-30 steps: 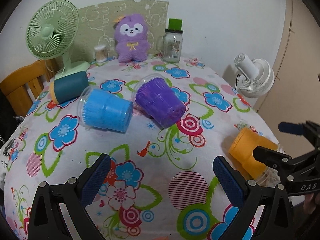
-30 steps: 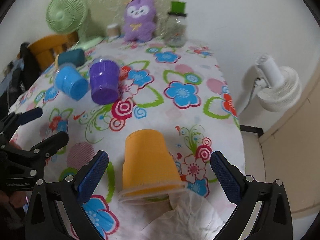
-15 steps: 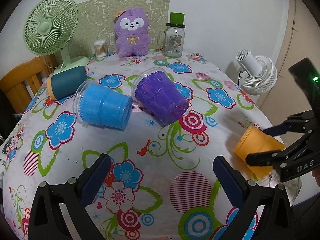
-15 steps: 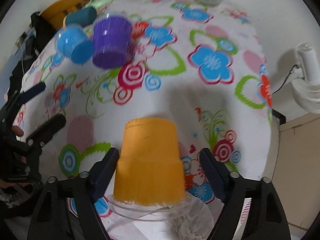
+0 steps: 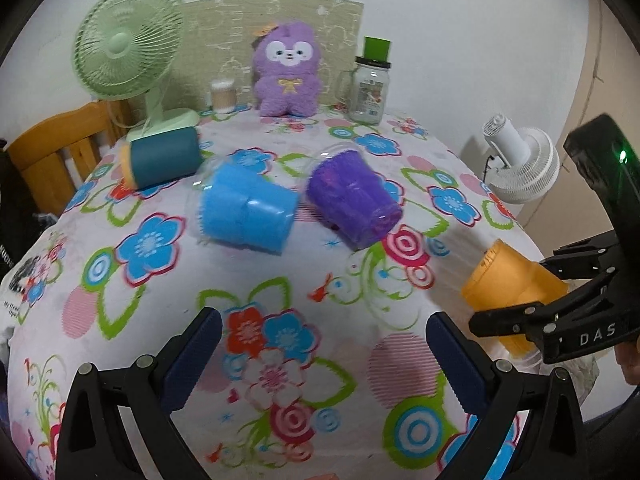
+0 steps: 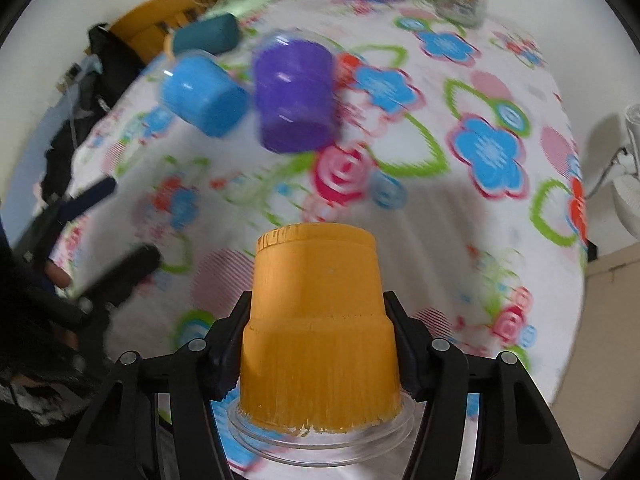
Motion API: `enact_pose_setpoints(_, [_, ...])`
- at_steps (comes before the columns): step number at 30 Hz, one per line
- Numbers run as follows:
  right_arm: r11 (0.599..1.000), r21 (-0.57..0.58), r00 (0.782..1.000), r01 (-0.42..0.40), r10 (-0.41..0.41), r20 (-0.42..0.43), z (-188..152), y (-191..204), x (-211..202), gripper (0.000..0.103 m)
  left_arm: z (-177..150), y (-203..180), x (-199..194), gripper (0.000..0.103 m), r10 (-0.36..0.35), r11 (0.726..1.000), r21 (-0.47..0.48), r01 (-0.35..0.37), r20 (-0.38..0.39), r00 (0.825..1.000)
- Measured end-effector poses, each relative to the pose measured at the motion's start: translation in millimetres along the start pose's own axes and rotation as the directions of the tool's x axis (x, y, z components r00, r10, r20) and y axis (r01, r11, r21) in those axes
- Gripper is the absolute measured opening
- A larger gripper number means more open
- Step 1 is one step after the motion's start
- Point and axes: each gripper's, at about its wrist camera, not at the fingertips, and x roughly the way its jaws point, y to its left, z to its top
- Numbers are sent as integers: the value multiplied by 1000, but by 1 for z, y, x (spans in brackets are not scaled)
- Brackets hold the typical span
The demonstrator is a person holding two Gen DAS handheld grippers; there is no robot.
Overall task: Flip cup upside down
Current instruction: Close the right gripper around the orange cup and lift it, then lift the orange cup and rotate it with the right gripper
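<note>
An orange cup (image 6: 318, 320) with a clear rim lies with its base pointing away from me. My right gripper (image 6: 318, 344) is shut on its sides and holds it just above the flowered tablecloth (image 6: 460, 208). In the left wrist view the orange cup (image 5: 508, 280) is at the table's right edge inside the right gripper (image 5: 560, 292). My left gripper (image 5: 324, 356) is open and empty over the near part of the table. A blue cup (image 5: 248, 210) and a purple cup (image 5: 352, 200) lie on their sides mid-table.
A teal cup (image 5: 162, 158) lies on its side at the left. A green fan (image 5: 128, 52), a purple plush (image 5: 288, 72), a glass jar (image 5: 370, 82) and a small pot (image 5: 223, 96) stand at the back. A white fan (image 5: 520, 164) stands off the table's right edge.
My right gripper has closed on the orange cup and lifted it slightly off the table. The left gripper has stayed open and nearly still.
</note>
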Motion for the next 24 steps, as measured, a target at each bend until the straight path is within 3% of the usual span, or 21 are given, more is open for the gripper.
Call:
enact_pose_setpoints(4, [997,-17,997,-72,72,21,15,29,6,65,-8,27,-12,103,28,998,-53,-28,-3,1000])
enact_pose_setpoints(10, [989,-65,991,-133,132,-15,35,73,33,65,-22,72,-29,103,85,986,-139,-86,-14,996])
enact_pose_setpoints(24, [980,-139,990,-140,135,-49,48,140,55,65,-50,130,-53,103,150,962,-228,-153,-28,988])
